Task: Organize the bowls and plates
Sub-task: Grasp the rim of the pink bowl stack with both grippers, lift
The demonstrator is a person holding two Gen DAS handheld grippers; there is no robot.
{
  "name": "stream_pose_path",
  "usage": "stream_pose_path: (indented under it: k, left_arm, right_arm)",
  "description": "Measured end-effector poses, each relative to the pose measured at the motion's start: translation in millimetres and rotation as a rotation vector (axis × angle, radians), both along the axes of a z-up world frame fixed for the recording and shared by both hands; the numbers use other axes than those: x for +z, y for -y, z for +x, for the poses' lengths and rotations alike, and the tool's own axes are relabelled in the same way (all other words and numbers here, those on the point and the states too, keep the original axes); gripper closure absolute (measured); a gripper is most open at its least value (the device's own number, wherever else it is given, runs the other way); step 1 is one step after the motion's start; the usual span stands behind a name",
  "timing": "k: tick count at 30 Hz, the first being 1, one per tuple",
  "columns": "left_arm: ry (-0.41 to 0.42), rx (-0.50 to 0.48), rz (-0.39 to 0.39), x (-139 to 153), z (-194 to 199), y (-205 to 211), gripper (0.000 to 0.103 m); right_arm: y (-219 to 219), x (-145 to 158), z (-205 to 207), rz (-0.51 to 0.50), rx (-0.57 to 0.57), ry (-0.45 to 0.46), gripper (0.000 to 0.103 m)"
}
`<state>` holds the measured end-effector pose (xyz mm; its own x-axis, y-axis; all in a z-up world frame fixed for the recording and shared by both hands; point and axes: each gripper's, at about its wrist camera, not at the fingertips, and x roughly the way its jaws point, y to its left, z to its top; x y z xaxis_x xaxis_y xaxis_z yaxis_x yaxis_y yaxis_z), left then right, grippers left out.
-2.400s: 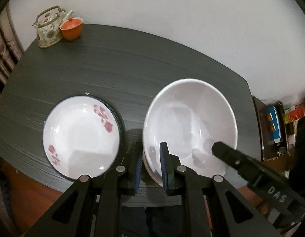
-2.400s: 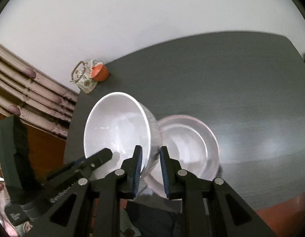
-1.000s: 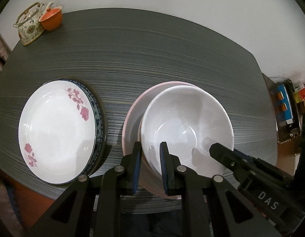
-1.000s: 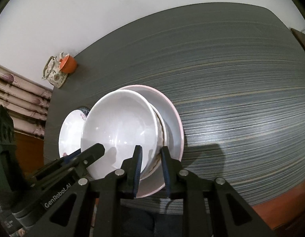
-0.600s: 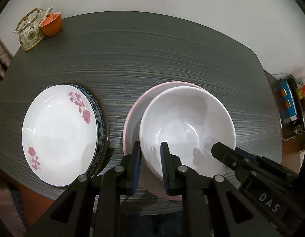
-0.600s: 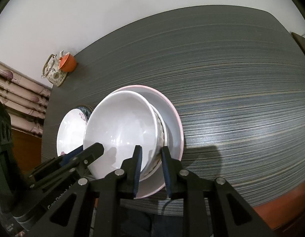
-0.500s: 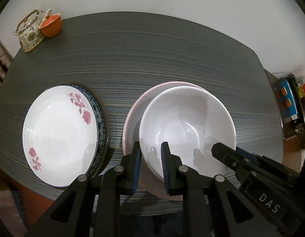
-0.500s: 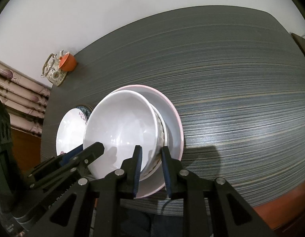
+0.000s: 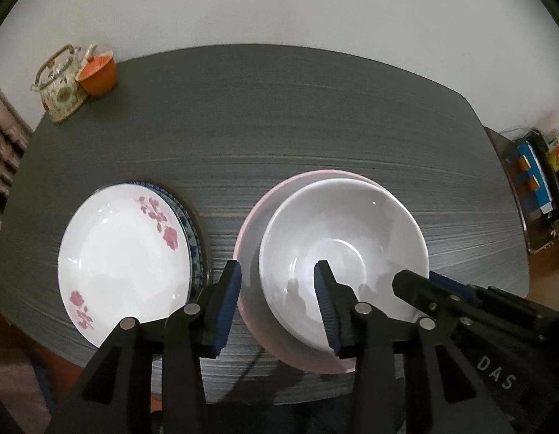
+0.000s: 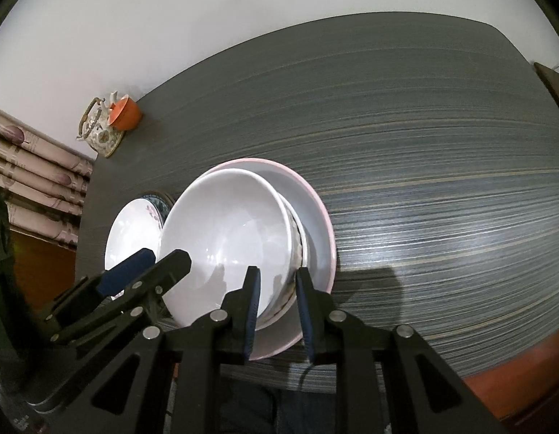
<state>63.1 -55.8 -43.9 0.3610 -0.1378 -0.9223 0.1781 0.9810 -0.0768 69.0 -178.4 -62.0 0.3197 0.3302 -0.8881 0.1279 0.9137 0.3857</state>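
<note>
Nearest, the left hand-held gripper [image 9: 275,296] straddles the near-left rim of the white bowl [image 9: 342,249]. Its jaws are opening: one blue pad stands outside the bowl, over the pink plate [image 9: 248,249], the other inside, and neither presses on the rim. To its right, the right hand-held gripper [image 10: 277,296] pinches the near-right rim of the same bowl, one pad inside and one against the outer wall, with the jaws narrow.

The white bowl sits upright in the pink plate, which lies flat on the dark striped counter [image 9: 297,115] close to its near edge. From the right wrist view the bowl looks set toward the left of the plate, and a second rim shows under its right side; whether that is another bowl cannot be told.

Just left of the pink plate, apart from it, a white plate with red flowers [image 9: 123,260] rests on a blue-patterned plate [image 9: 190,224], whose rim peeks out on the right.

At the far left corner of the counter a flowered teapot [image 9: 62,86] stands touching an orange cup [image 9: 97,71]. A plain white wall [image 9: 279,3] rises behind.
</note>
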Motion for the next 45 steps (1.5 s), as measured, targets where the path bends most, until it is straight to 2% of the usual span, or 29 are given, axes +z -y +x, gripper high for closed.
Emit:
stream_pose_path:
  k: [8, 16, 19, 23, 30, 45]
  left_arm:
    - [0.11, -0.023, 0.075, 15.3, -11.9, 0.4, 0.053]
    - [0.143, 0.001, 0.05, 30.5, -20.5, -27.0, 0.045]
    - [0.104, 0.036, 0.008, 28.7, -17.7, -46.0, 0.045]
    - [-0.007, 0.102, -0.094, 16.8, -11.2, -76.2, 0.045]
    - [-0.141, 0.195, -0.233, -4.6, -0.6, -97.9, 0.046]
    - [-0.27, 0.265, -0.255, -31.2, 18.1, -87.3, 0.05]
  right_arm:
    - [8.1, 8.8, -4.4, 0.01, -0.007, 0.022, 0.081]
    - [28.4, 26.2, -13.6, 0.007, -0.004, 0.071, 0.081]
    - [36.6, 27.9, -17.5, 0.011, 0.001, 0.069, 0.081]
    - [43.8, 24.1, -19.5, 0.037, 0.0, 0.045, 0.081]
    - [49.5, 12.4, -20.7, 0.037, -0.003, 0.004, 0.081]
    - [38.4, -10.7, -1.4, 0.0, 0.002, -0.064, 0.081]
